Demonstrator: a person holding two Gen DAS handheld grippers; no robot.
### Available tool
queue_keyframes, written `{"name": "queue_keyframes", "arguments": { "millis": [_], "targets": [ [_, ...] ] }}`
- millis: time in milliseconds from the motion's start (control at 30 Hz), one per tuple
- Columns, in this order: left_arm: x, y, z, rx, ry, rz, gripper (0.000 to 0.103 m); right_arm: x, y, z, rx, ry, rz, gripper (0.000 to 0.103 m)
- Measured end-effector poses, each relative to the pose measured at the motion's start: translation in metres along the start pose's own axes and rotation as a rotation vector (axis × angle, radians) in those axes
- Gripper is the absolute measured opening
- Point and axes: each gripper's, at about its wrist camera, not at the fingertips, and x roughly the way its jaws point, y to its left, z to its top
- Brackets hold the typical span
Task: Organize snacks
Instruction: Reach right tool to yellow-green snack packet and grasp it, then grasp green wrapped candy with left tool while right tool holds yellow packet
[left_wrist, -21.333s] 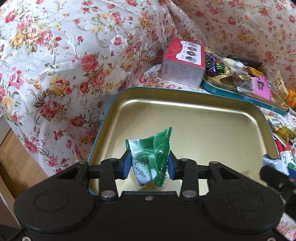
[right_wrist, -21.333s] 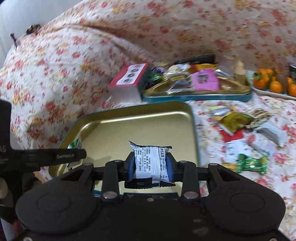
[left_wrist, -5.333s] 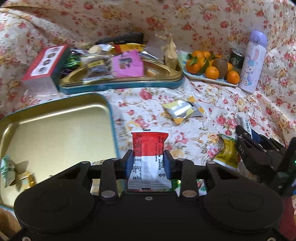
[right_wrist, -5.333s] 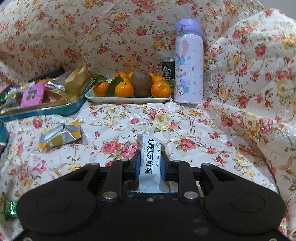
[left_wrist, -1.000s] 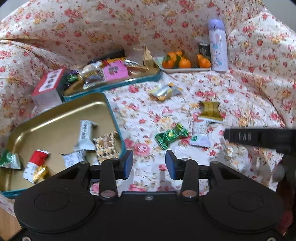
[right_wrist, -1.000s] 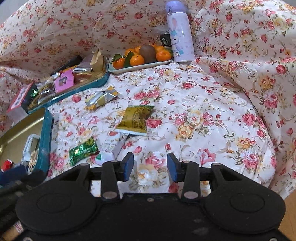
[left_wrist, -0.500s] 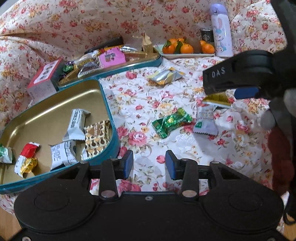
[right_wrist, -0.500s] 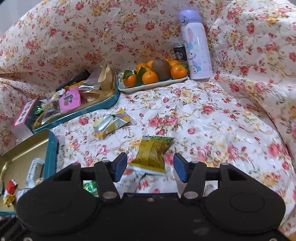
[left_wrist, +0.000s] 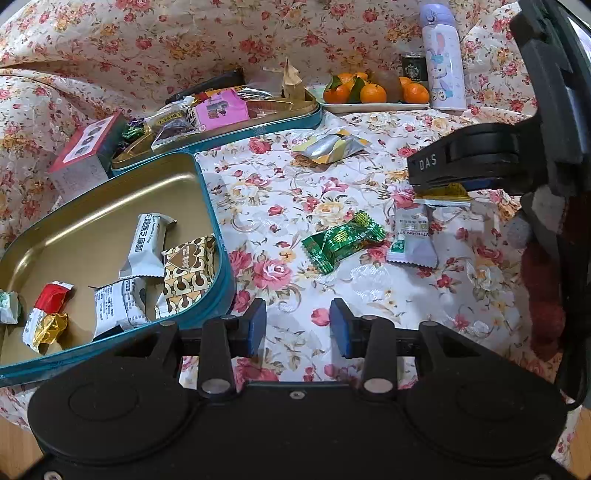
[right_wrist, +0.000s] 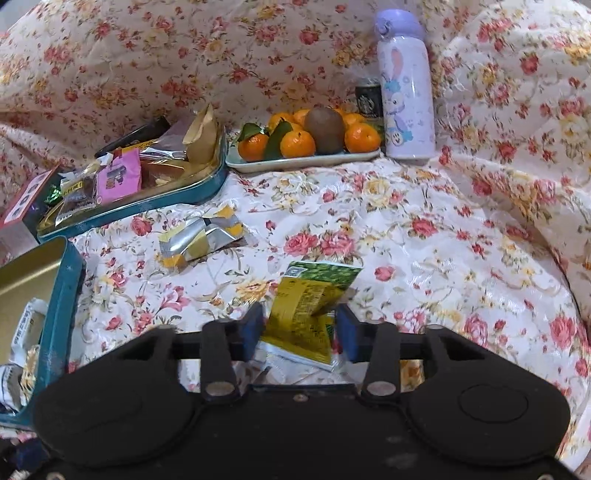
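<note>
— Gripper states first: what is each one doing?

— Left gripper (left_wrist: 297, 328) is hanging with its jaws apart and nothing between them, over bare floral cloth (left_wrist: 369, 177) just right of the gold tin tray (left_wrist: 110, 206). Right gripper (right_wrist: 300, 330) is closing its jaws around a yellow-green snack packet (right_wrist: 308, 306); the right pad looks to be touching the packet's edge, and a sliver of gap is showing at the left pad, so the grip is not looking firm yet.

— How much is already sitting in the tray?

— Going left to right: a green-white candy (left_wrist: 6, 306) at the edge, a red-and-gold packet (left_wrist: 48, 314), two white bars (left_wrist: 147, 240), and a brown patterned packet (left_wrist: 188, 273). So roughly half the loose snacks are looking sorted.

— And what is waiting on the cloth?

— A green foil candy (left_wrist: 341, 240), a white hawthorn packet (left_wrist: 412, 240), and a silver-yellow wrapper (left_wrist: 332, 146) farther back, plus the packet being taken by the right gripper.

— Is the far tin (left_wrist: 258, 125) part of it?

— It is holding its own heap of snacks; whether those need moving cannot be told.
</note>
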Motion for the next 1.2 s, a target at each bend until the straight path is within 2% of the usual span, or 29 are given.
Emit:
{"name": "queue_keyframes", "arguments": {
  "millis": [400,667,933,1200],
  "targets": [
    [0.001,-0.01,0.014,0.077,-0.036,-0.01,0.049,0.01,-0.019,0.007,-0.073,-0.086,-0.041,0.041],
    [0.004,-0.021,0.027,0.218,-0.075,-0.011,0.049,0.022,-0.028,-0.001,-0.094,-0.153,-0.015,0.042],
    [0.013,-0.032,0.028,0.382,-0.076,-0.018,0.049,0.023,-0.04,-0.001,-0.022,-0.156,0.037,0.043],
    [0.028,-0.034,0.033,0.4,-0.042,-0.043,0.05,0.024,-0.039,-0.002,-0.02,-0.157,0.034,0.043]
  ]
}}
